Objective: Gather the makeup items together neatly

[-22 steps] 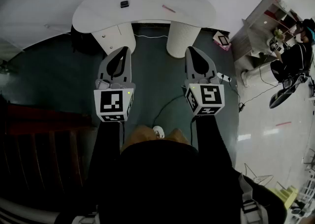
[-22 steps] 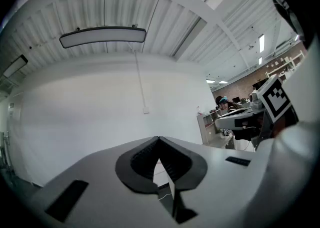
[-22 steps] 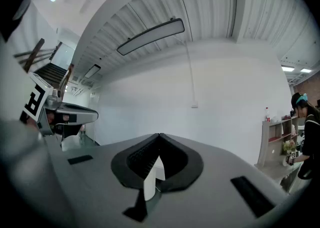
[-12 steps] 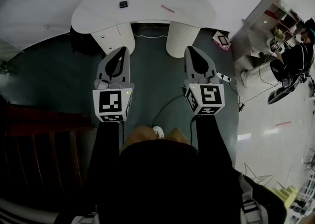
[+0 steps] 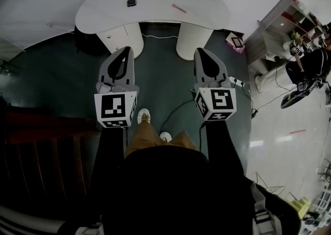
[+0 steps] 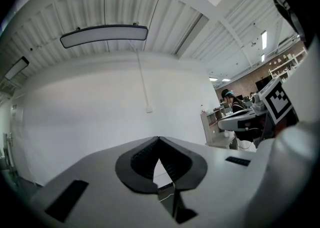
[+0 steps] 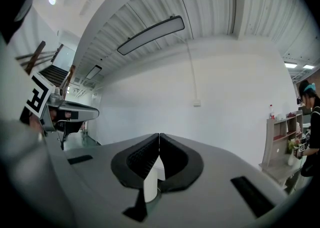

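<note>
A white curved table (image 5: pixel 103 14) stands ahead of me. On it lie a small black makeup item (image 5: pixel 131 2) and a thin pink one (image 5: pixel 179 8). My left gripper (image 5: pixel 127 49) and right gripper (image 5: pixel 199 51) are held side by side over the dark floor, short of the table and apart from both items. Each points level toward the table and the white wall behind it. The left gripper (image 6: pixel 159 138) has its jaws closed tip to tip with nothing between them. So does the right gripper (image 7: pixel 159 135).
The table rests on a white drawer unit (image 5: pixel 120 37) and a ribbed round pedestal (image 5: pixel 192 40). A power strip (image 5: pixel 235 80) with cables lies on the floor at the right. Further right are a shelf (image 5: pixel 279 22) and a person (image 5: pixel 310 63). A dark wooden stair (image 5: pixel 36 141) is at the left.
My left foot has stepped forward into view between the arms. The left gripper has dropped slightly toward me in the picture. Both grippers stay shut.
</note>
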The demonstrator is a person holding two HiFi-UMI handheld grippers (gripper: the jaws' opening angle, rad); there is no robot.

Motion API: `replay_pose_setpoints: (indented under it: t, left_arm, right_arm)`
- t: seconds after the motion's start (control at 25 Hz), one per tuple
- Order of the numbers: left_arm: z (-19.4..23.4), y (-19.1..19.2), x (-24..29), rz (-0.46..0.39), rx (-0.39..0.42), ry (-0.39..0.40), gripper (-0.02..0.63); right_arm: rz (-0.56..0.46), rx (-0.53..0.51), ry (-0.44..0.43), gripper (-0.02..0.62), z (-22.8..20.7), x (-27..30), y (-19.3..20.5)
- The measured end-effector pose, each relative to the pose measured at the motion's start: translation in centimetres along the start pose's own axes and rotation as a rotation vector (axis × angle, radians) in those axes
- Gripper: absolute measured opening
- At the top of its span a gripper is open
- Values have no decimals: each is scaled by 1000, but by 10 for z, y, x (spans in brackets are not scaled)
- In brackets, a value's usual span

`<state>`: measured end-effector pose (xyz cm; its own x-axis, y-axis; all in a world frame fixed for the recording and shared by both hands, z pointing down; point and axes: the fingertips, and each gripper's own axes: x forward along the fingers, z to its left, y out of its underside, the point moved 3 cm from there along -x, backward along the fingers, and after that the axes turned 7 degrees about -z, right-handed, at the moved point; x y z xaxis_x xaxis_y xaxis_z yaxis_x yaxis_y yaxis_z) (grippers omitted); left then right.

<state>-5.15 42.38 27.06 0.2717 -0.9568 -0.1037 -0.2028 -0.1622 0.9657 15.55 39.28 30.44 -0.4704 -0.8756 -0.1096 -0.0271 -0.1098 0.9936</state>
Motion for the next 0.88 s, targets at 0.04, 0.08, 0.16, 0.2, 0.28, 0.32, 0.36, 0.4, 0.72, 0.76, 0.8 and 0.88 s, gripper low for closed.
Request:
replay_pose_setpoints:
  t: [0.04, 0.08, 0.16, 0.2, 0.28, 0.32, 0.36, 0.4, 0.72, 0.76, 0.8, 0.88]
  left_arm:
    - [3, 0, 3, -2, 1, -2, 14]
    - [6, 1, 7, -4, 3, -2, 14]
    - [12, 3, 17, -6, 6, -3, 14]
    - [16, 4, 23, -7, 4, -4, 14]
    - [26, 8, 34, -12, 1, -7, 14]
    - [31, 10, 40, -14, 0, -8, 14]
    - [36, 13, 47, -15, -1, -6, 14]
    - [41, 16, 54, -15, -1, -1, 14]
    - [105, 33, 127, -11, 4, 46, 14]
    - [111, 35, 135, -11, 5, 51, 14]
    - [118, 37, 143, -11, 6, 56, 14]
    - [130, 42, 157, -13, 10, 68, 14]
  right_arm:
    - [0, -1, -1, 28, 0, 5, 1]
    - [0, -3, -1, 28, -1, 9, 1]
    - [2, -13, 0, 28, -3, 20, 3]
    - [4, -24, 1, 28, -4, 27, 4]
    - [5, -47, 4, 28, -4, 42, 5]
    - [3, -52, 5, 28, -4, 50, 6]
    - [1, -53, 6, 28, -4, 58, 7]
    - [-2, -52, 9, 28, -4, 67, 9]
    - [-17, -53, 49, 28, -5, 158, 6]
    - [-19, -53, 57, 28, -6, 169, 6]
    - [-21, -50, 66, 28, -7, 179, 6]
    - [-26, -45, 86, 28, -6, 199, 7]
